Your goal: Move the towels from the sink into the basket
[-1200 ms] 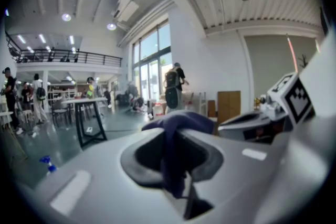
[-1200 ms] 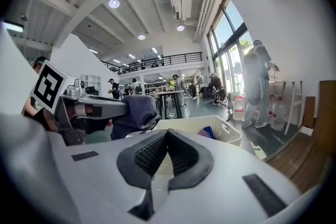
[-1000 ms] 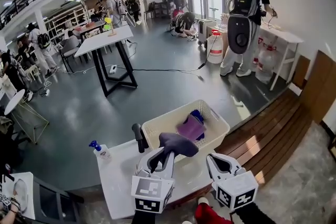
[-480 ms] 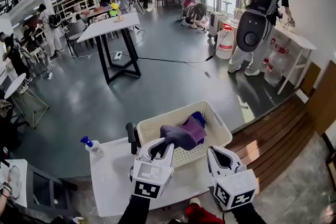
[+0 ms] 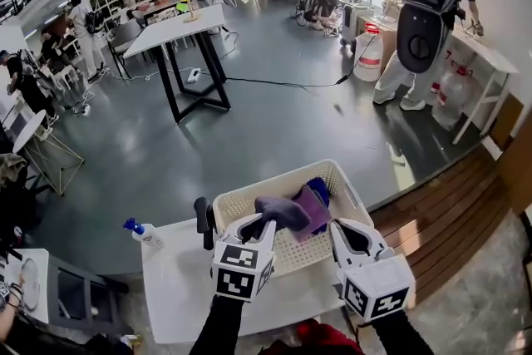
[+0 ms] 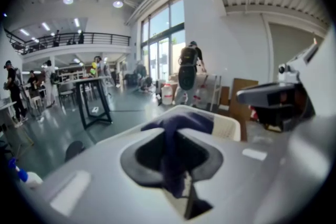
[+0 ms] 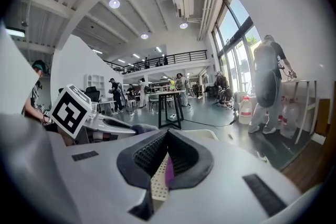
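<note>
Dark towel [image 5: 287, 210] clamped in left gripper [image 5: 263, 224], raised over the basket [image 5: 274, 182]; right gripper [image 5: 342, 230] closed, empty, alongside.

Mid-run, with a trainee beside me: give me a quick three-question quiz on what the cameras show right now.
1. True or false: the left tool grips a dark towel above the basket.
2. Which of these already lies in the basket? A. a purple towel B. a sponge C. a plate
3. Fill in: the right tool holds ____.

Key: 1 true; 2 A; 3 nothing.
</note>
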The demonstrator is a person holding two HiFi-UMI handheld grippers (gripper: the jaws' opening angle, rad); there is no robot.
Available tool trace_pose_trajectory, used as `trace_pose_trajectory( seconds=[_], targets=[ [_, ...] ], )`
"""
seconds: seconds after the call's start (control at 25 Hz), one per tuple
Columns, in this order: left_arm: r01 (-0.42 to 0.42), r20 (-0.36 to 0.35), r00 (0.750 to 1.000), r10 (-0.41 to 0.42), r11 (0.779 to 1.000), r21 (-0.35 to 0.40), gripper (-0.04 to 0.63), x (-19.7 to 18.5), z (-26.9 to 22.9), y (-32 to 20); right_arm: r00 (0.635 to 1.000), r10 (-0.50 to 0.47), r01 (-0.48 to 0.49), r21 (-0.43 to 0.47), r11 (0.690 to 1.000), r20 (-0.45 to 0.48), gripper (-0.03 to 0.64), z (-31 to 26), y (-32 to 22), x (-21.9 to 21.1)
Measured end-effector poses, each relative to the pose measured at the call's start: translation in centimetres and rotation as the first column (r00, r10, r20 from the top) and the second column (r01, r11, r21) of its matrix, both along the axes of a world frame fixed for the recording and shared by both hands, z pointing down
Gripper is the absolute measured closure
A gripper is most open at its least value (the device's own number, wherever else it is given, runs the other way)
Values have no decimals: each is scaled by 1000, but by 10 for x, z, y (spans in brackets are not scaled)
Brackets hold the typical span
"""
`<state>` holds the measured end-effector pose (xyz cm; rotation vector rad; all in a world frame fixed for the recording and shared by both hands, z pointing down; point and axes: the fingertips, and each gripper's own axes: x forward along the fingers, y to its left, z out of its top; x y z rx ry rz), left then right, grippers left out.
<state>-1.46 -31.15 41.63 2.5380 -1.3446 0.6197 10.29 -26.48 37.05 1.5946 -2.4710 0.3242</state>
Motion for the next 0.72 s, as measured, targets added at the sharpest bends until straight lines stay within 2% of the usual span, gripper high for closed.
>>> trace_pose_trajectory(
  seconds=[0.32,0.72],
  targets=[
    [73,24,997,-71,994,-85,532,-2,31,-28,998,-67,67,-16,998,9,609,1,-34,-2],
    [119,48,992,-113,982,-144,532,-4,60,-46,992,-124,125,-70,990,19,609,17,-63,-8]
  ],
)
